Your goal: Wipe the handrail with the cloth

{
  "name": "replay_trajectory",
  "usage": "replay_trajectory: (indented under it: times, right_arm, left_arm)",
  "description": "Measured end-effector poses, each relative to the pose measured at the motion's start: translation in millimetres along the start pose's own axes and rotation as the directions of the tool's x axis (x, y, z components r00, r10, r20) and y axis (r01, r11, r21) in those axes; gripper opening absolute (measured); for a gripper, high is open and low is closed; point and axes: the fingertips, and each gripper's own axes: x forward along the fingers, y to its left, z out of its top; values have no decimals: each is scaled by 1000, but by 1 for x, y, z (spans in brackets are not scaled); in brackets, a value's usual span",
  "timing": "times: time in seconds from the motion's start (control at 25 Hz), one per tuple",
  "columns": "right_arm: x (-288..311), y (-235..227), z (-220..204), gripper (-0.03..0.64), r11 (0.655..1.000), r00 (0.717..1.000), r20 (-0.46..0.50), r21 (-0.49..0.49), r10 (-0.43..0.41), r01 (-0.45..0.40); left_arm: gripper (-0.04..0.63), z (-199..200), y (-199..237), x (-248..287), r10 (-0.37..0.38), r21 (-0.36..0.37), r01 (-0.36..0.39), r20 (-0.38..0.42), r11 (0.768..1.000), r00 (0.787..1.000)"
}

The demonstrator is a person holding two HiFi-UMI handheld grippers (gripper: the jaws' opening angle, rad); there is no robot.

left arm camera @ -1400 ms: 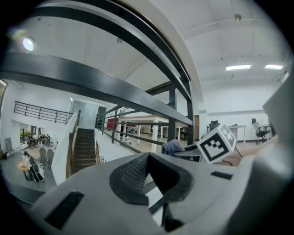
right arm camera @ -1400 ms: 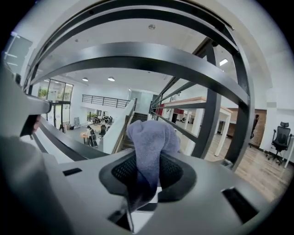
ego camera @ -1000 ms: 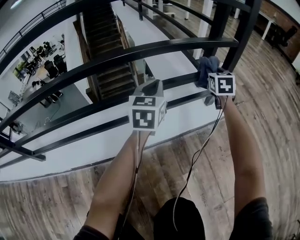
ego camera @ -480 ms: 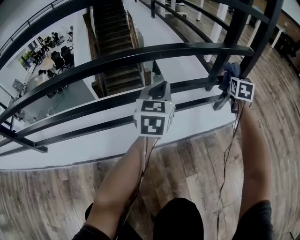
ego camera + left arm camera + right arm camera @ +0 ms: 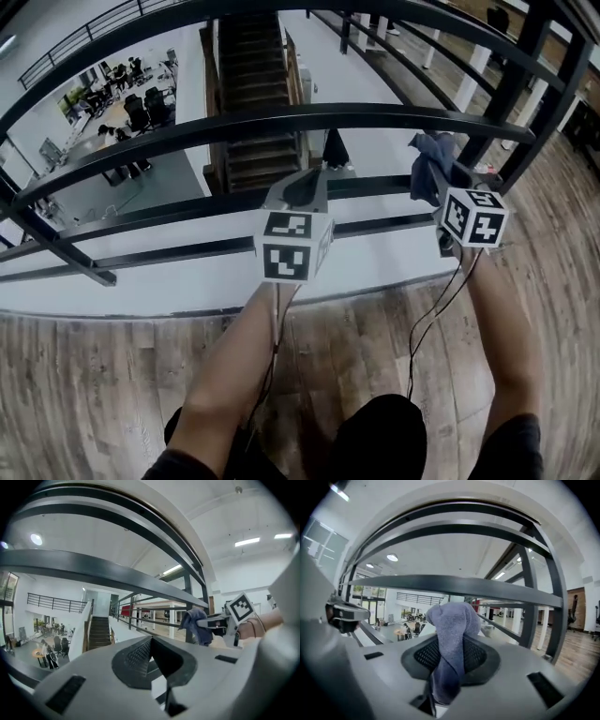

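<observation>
The black handrail (image 5: 281,118) runs across the head view, with lower rails beneath it. My right gripper (image 5: 441,183) is shut on a blue-grey cloth (image 5: 428,159), which stands up just under the top rail and over the middle rail (image 5: 375,183), left of a post. In the right gripper view the cloth (image 5: 453,630) bulges out of the shut right gripper (image 5: 450,660), close beneath the rail (image 5: 454,586); I cannot tell if it touches. My left gripper (image 5: 302,182) is shut and holds nothing, its tip at the middle rail. From the left gripper (image 5: 151,644), the cloth (image 5: 194,625) shows at the right.
A vertical black post (image 5: 504,98) stands right of the cloth. Beyond the railing is a drop to a lower floor with a staircase (image 5: 255,103) and people at desks (image 5: 131,108). I stand on wooden floor (image 5: 112,394). Cables (image 5: 427,323) hang from the grippers.
The right gripper carried the cloth right along the rail up to the post, then came back a little to the left. The left gripper has stayed shut at the middle rail.
</observation>
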Motion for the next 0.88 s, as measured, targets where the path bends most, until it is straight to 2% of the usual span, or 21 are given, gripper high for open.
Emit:
replay_trajectory:
  times: [0.16, 0.4, 0.52, 0.6, 0.72, 0.88]
  right_arm:
    - [3, 130, 36, 104, 985, 984, 31, -11, 173, -173]
    - [34, 308, 74, 107, 943, 947, -9, -85, 321, -321]
    - [40, 396, 86, 107, 906, 911, -24, -99, 411, -412]
    - [39, 455, 94, 107, 880, 884, -3, -92, 467, -465]
    - [39, 543, 100, 107, 843, 843, 32, -66, 536, -534]
    - [39, 660, 89, 107, 787, 786, 27, -44, 617, -616]
  left_arm:
    - [-2, 8, 66, -55, 101, 103, -110, 95, 989, 990]
    - [-2, 1, 170, -131, 183, 72, -189, 79, 979, 980]
    - [-2, 2, 216, -175, 198, 47, -202, 80, 978, 977]
    - [-2, 5, 249, -206, 220, 58, -226, 96, 972, 971]
    - [-2, 4, 311, -255, 295, 45, -301, 107, 953, 949]
    - [-2, -18, 393, -330, 396, 17, -398, 77, 917, 915]
